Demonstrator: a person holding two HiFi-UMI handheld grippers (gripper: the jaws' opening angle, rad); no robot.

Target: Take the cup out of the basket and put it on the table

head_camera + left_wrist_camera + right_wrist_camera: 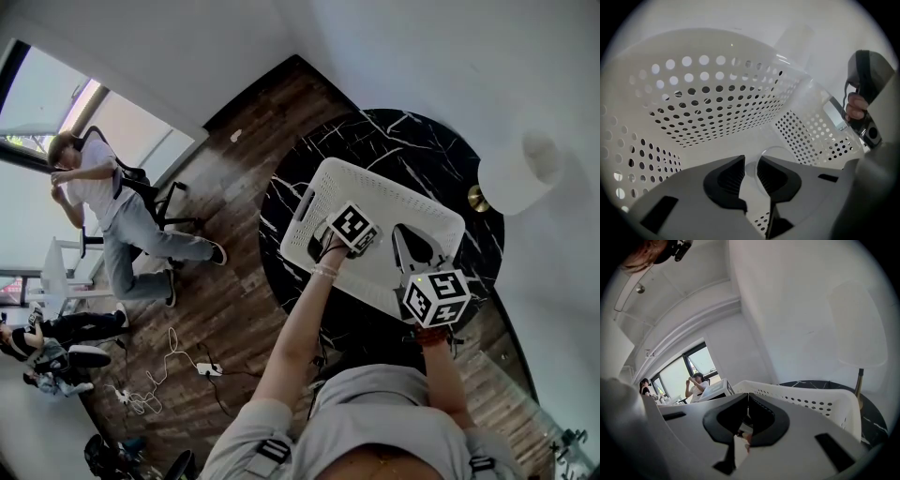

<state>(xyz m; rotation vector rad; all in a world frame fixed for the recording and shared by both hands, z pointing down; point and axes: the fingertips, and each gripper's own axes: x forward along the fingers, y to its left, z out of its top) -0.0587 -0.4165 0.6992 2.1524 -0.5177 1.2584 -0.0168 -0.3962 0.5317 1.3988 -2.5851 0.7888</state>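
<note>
The clear cup lies on the floor of the white perforated basket on the black marble table, its thin wall pinched between the nearly closed jaws of the left gripper, while the right gripper hangs just outside the basket's rim, jaws together on nothing.

Clear cup inside white basket
</note>
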